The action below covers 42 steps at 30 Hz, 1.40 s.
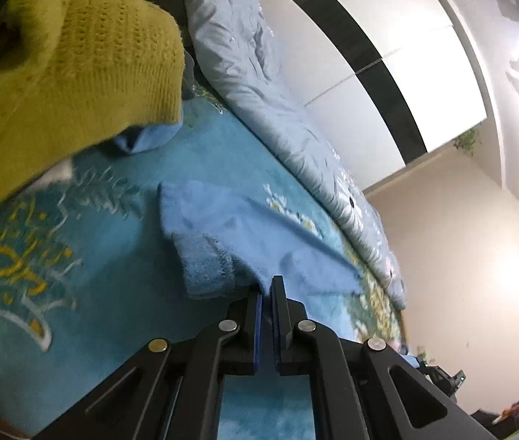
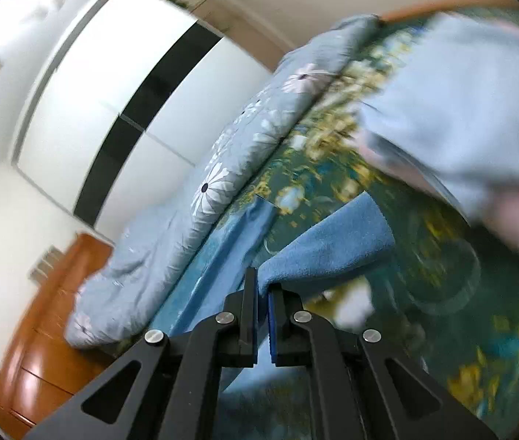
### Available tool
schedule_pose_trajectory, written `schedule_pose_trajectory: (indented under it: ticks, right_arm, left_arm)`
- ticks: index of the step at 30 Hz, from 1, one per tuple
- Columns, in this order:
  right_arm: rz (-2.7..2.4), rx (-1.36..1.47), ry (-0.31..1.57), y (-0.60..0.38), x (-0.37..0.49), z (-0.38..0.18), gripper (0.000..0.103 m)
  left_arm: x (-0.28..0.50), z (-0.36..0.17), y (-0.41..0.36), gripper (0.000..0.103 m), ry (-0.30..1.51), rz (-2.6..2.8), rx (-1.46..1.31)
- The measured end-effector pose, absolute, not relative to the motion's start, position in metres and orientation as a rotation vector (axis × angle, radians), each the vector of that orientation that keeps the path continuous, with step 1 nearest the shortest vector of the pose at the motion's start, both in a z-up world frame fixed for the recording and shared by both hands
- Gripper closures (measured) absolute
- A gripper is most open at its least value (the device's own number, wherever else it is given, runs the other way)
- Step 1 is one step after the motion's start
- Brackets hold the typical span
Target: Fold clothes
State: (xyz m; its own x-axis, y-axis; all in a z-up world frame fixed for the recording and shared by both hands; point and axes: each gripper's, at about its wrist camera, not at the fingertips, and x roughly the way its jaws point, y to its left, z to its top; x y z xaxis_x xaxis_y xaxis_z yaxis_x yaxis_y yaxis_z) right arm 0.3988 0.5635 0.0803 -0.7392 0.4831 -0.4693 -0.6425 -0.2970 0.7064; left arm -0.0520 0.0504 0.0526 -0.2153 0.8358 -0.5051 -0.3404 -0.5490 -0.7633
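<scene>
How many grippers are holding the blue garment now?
2. The left gripper is shut on the blue garment at one edge; the right gripper is shut on another edge.

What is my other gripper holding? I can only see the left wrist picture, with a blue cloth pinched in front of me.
Observer: The right gripper is shut on the blue garment too, pinching a corner.
Operator: Is anything else lying near it?
Observer: A pale blue garment lies on the patterned bed cover, blurred.
Operator: What's beside the bed over there?
Observer: An orange wooden dresser stands by the white wall, past the flowery quilt.
</scene>
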Motion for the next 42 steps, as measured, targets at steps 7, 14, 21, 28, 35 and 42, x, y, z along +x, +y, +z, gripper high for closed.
schedule_pose_trajectory:
  ticks: [7,14,21,28,35,42]
  right_arm:
    - [2.025,-0.458,1.108,0.629,0.303,0.095,0.099]
    - [1.945,-0.644,1.055,0.696,0.206,0.066,0.099]
    - [1.953,-0.83,0.942,0.736,0.122,0.027,0.099]
    - [2.004,-0.896,0.961,0.744,0.101,-0.01,0.082]
    - [2.159,-0.764,0.992,0.737,0.152,0.02,0.049]
    - [1.978,-0.767,1.16,0.75,0.194,-0.017,0.049]
  left_arm:
    - [-0.106,0.038,0.098,0.098,-0.694,1.854,-1.365]
    - [-0.158,0.035,0.146,0.096,-0.641,1.904,-1.421]
    - [-0.197,0.005,0.18,0.095,-0.569,1.993,-1.494]
    - [-0.206,-0.014,0.191,0.095,-0.489,2.026,-1.532]
    - [-0.168,0.022,0.174,0.054,-0.339,2.121,-1.353]
    - [-0.135,0.01,0.147,0.044,-0.131,2.248,-1.364]
